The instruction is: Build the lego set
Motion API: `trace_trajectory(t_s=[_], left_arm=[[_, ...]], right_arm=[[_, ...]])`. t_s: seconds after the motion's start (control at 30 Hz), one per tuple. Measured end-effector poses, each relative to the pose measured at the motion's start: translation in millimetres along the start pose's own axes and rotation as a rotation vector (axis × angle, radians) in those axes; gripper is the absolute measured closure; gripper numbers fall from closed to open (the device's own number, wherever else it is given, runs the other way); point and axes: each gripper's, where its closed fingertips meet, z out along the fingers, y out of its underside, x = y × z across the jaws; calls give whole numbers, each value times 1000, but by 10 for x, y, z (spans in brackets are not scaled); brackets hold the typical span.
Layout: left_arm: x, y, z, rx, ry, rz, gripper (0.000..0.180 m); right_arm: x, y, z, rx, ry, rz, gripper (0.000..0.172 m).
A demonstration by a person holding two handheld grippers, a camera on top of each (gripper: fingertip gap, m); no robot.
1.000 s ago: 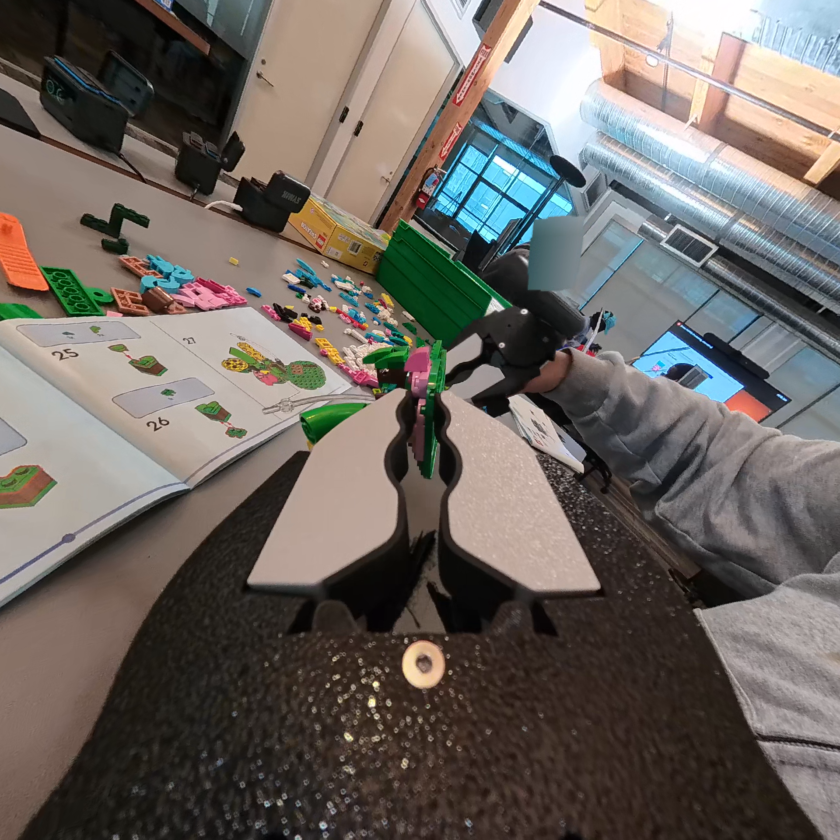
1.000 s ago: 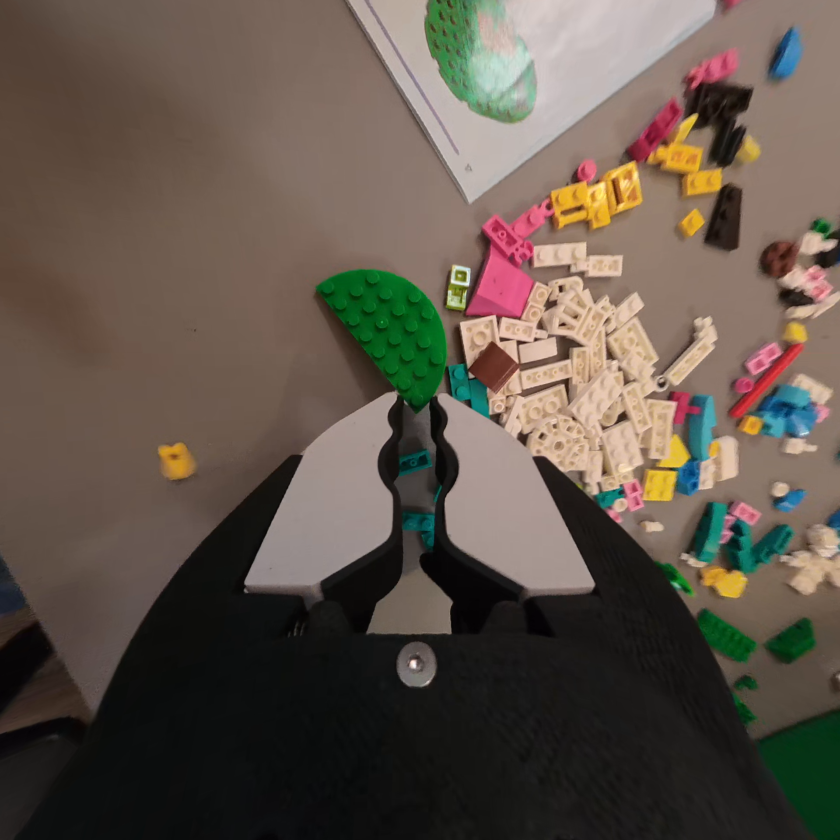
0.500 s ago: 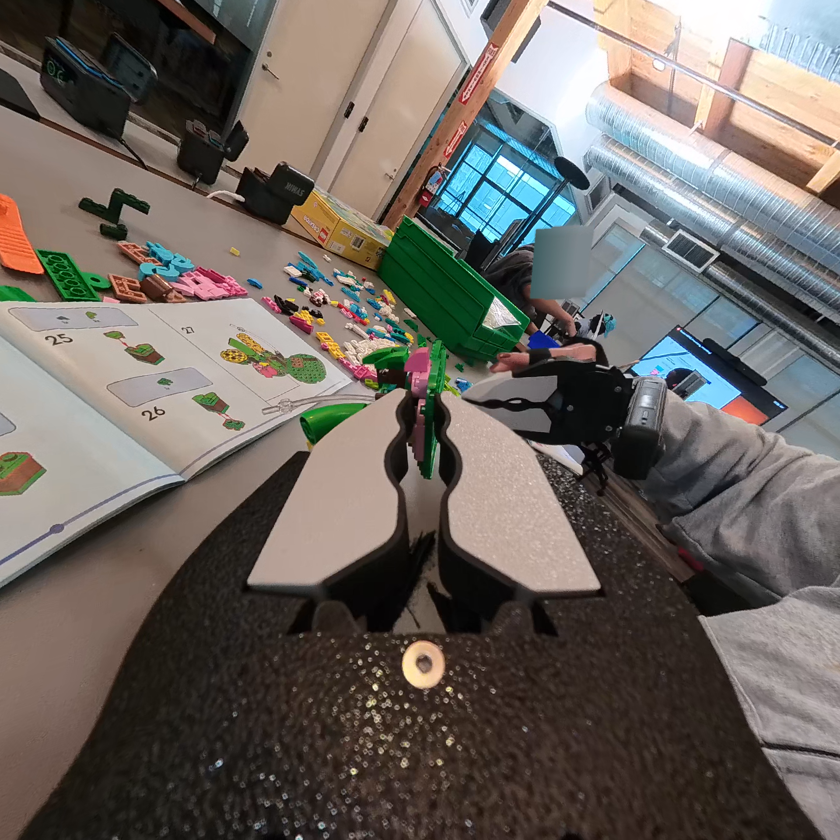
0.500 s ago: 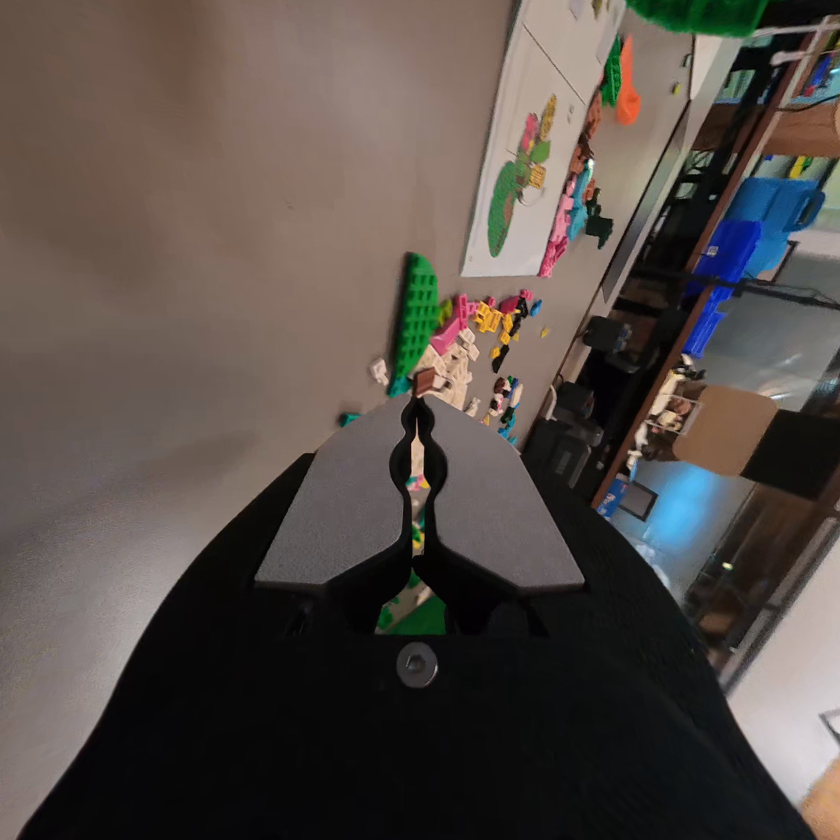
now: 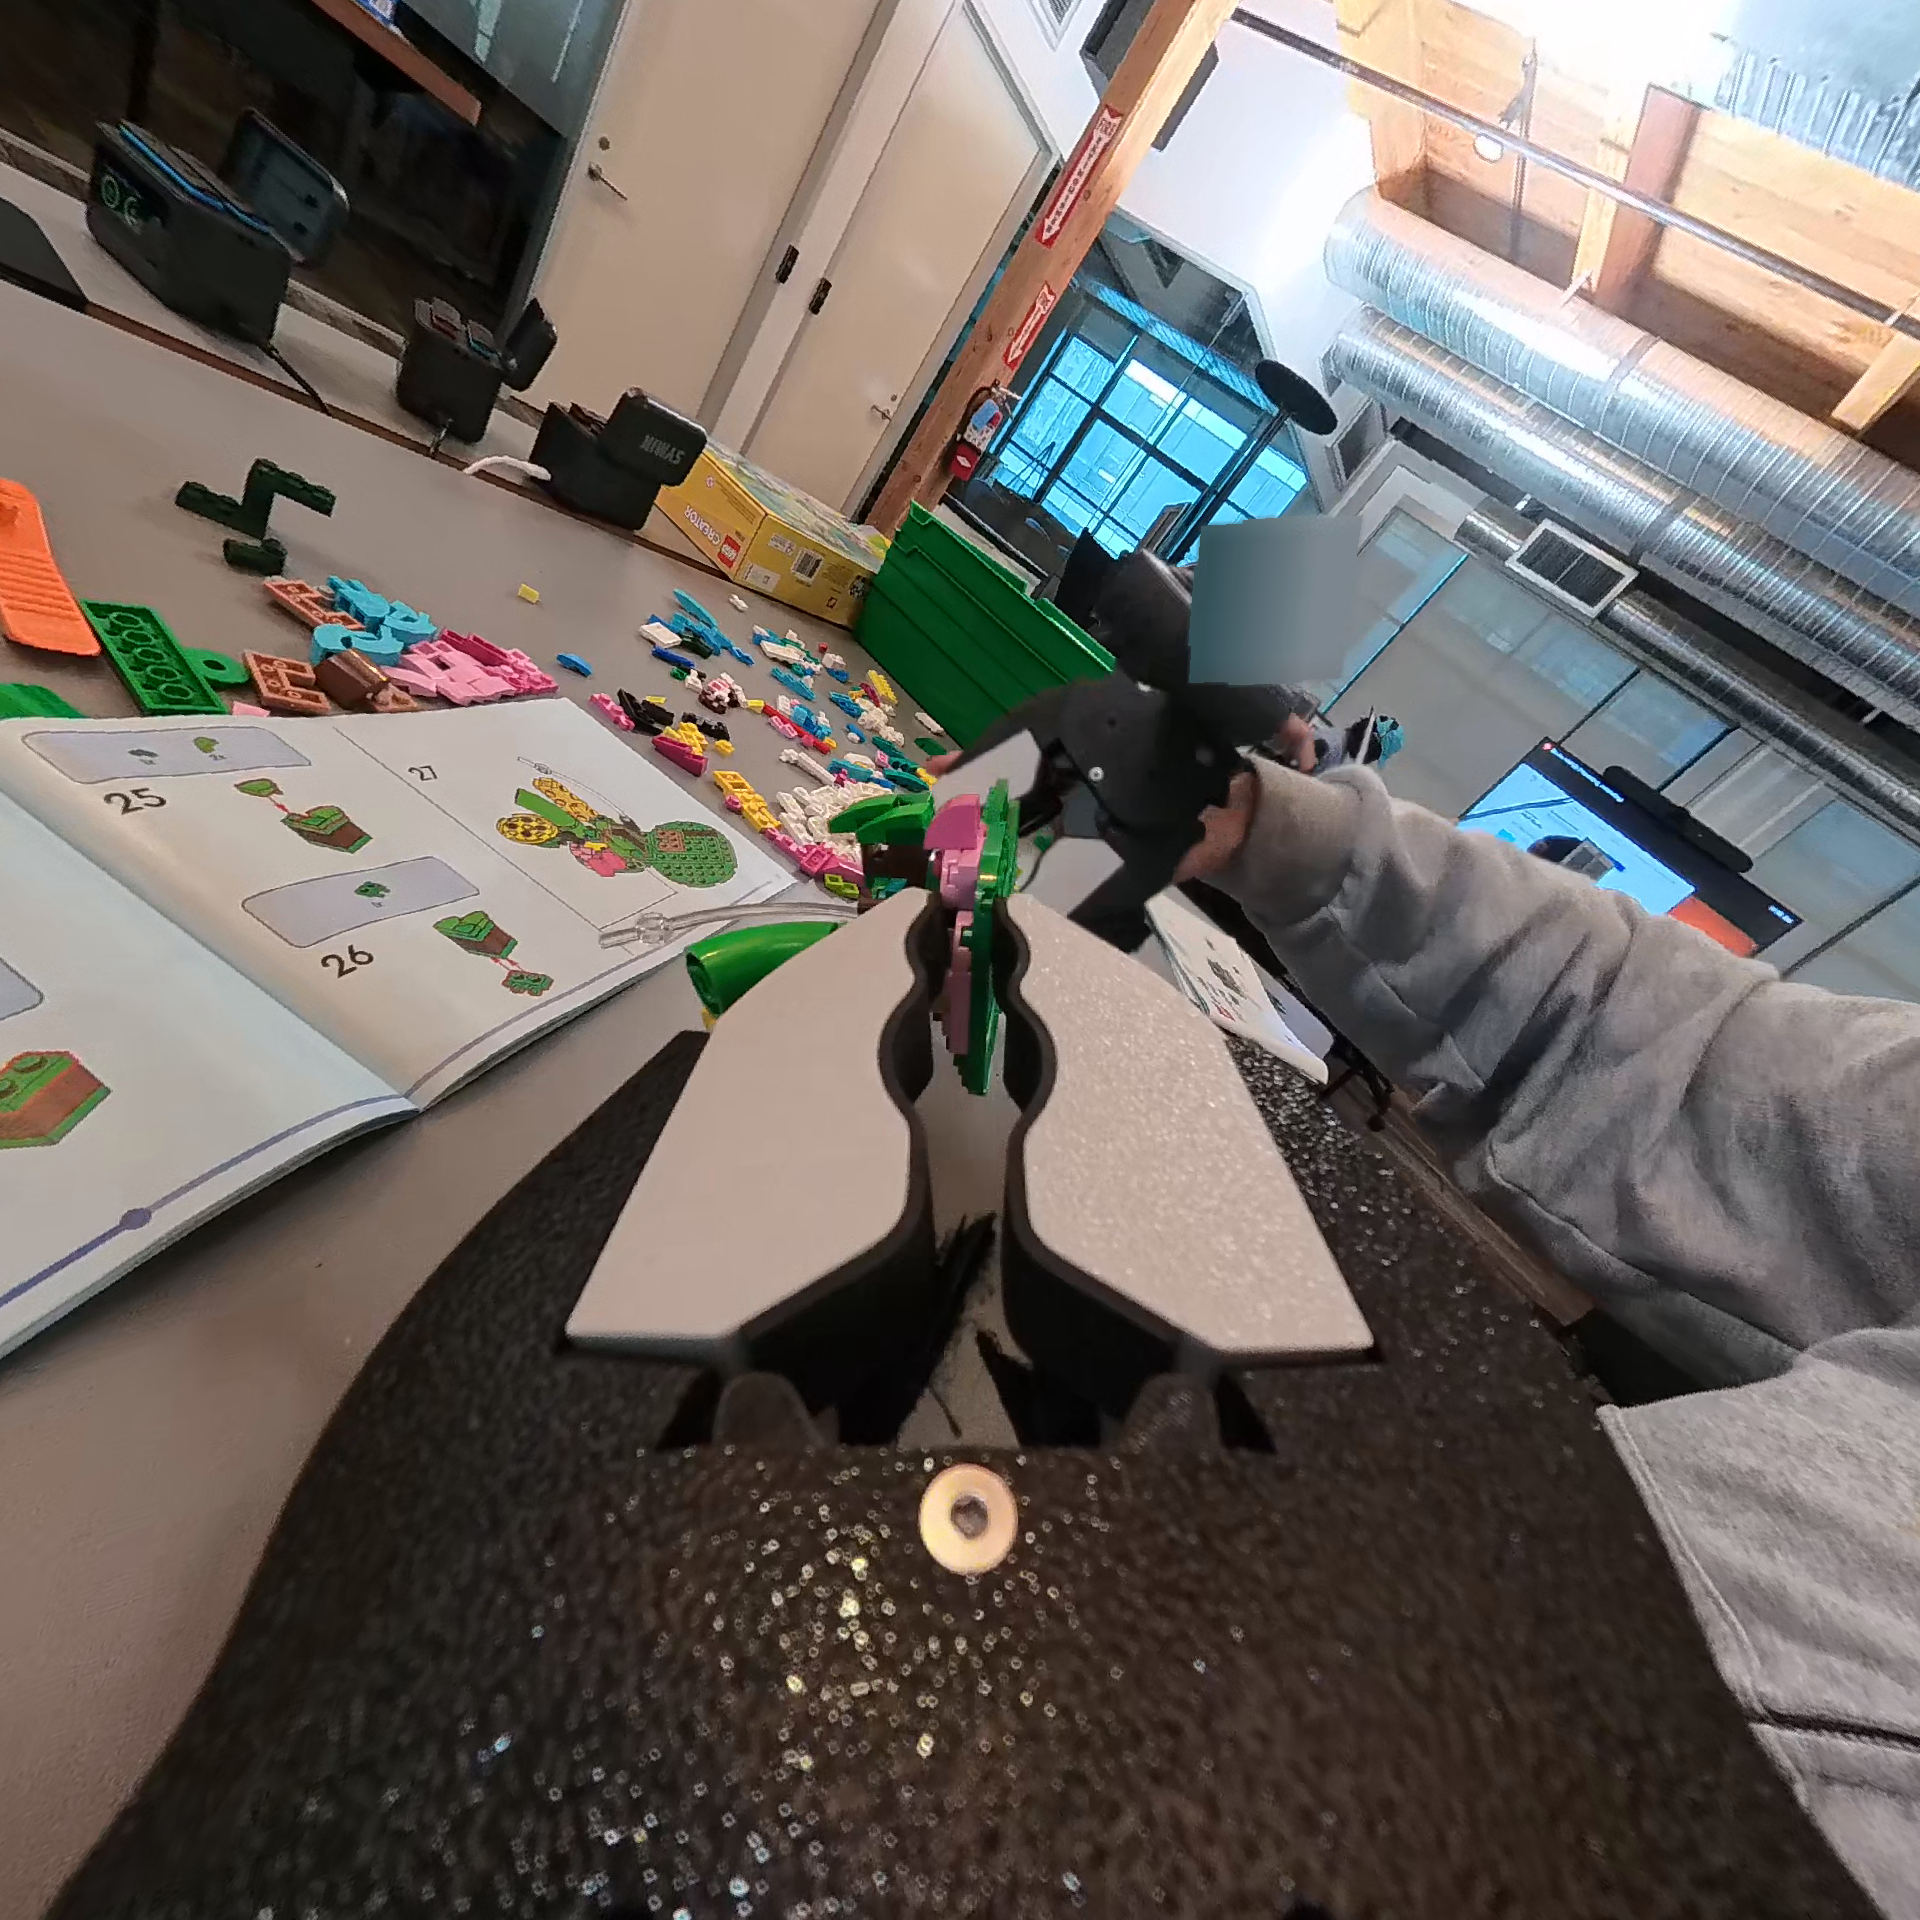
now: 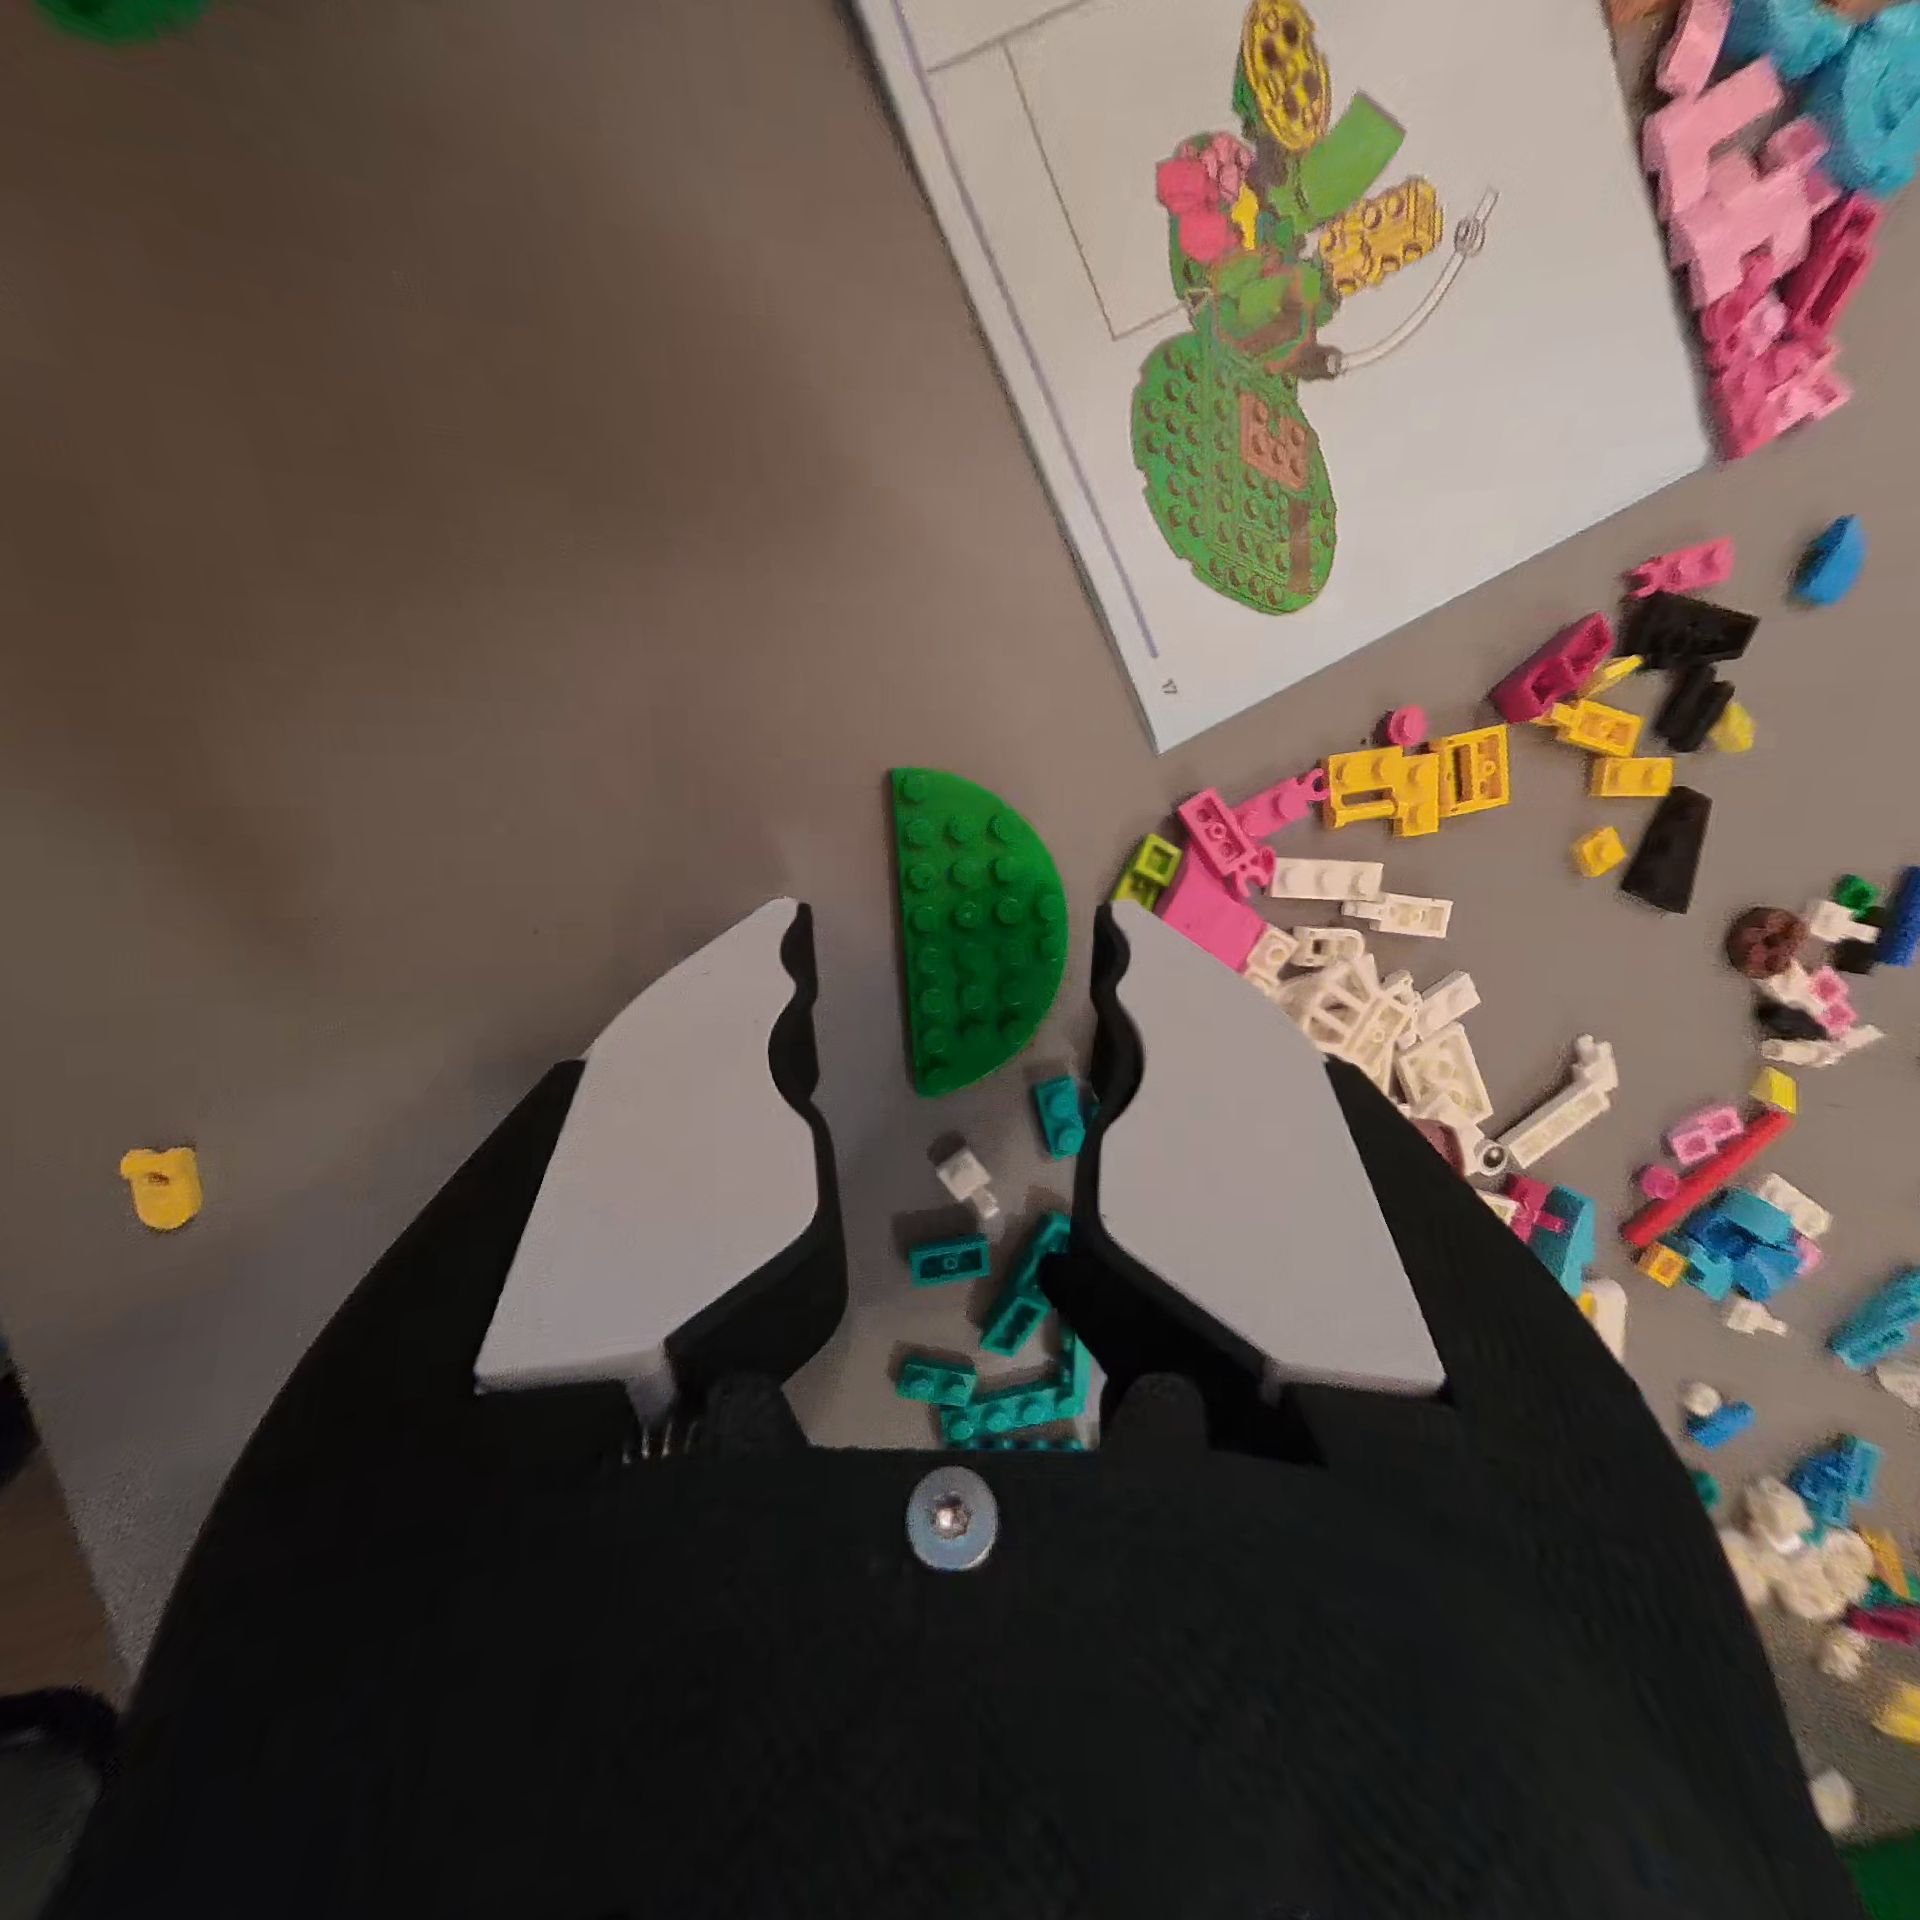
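Note:
My left gripper [image 5: 966, 904] is shut on a small brick build [image 5: 982, 862], a green plate with pink pieces and green leaves, and holds it on edge above the grey table [image 5: 156, 1507]. My right gripper [image 6: 951, 914] is open and points down at the table. A green half-round plate [image 6: 977, 925] lies flat between its fingertips [image 6: 769, 935], with a gap to each pad. The right gripper also shows in the left wrist view [image 5: 1122, 748], held by a hand in a grey sleeve [image 5: 1507, 987], beyond the build.
An open instruction booklet [image 5: 312, 883] [image 6: 1403, 312] lies left of the loose bricks [image 6: 1371, 997]. Teal pieces [image 6: 997, 1299] and a yellow piece [image 6: 158, 1184] lie near the right gripper. A green bin [image 5: 966, 634] and a yellow box [image 5: 769, 530] stand farther back. Some 20 cm of space lies between my two pairs of fingers.
My right gripper was shut half a second ago and tilted up; now it has opened wide and faces down over the green half-round plate, which lies turned. The left gripper keeps its hold, still.

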Motion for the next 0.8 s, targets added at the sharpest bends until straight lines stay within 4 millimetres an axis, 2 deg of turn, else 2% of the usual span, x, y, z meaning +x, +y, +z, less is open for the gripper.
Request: trace_trajectory(t_s=[0.17,0.23,0.27,0.4,0.47,0.57,0.7,0.8], left_arm=[[-43,-29,-38,9,-10,-21,173],[-74,-25,-61,1,-25,-31,173],[-91,-15,-72,-12,-30,-44,173],[-108,21,-109,-146,-4,-114,173],[-141,-18,-136,-199,-23,-96,173],[-166,-125,-164,-178,-23,-150,173],[-172,-143,-169,-94,-29,-234,173],[-163,-76,-134,-47,-33,-308,173]], right_arm=[[9,89,76,-125,-146,39,124],[6,84,81,-144,-179,57,134],[-5,85,77,-152,-191,51,141],[-38,45,82,-146,-165,-24,142],[-32,-37,70,-97,-101,-85,142],[1,-303,-60,53,78,-200,142],[72,-725,-513,243,499,-463,142],[-56,-934,-827,313,725,-662,142]])
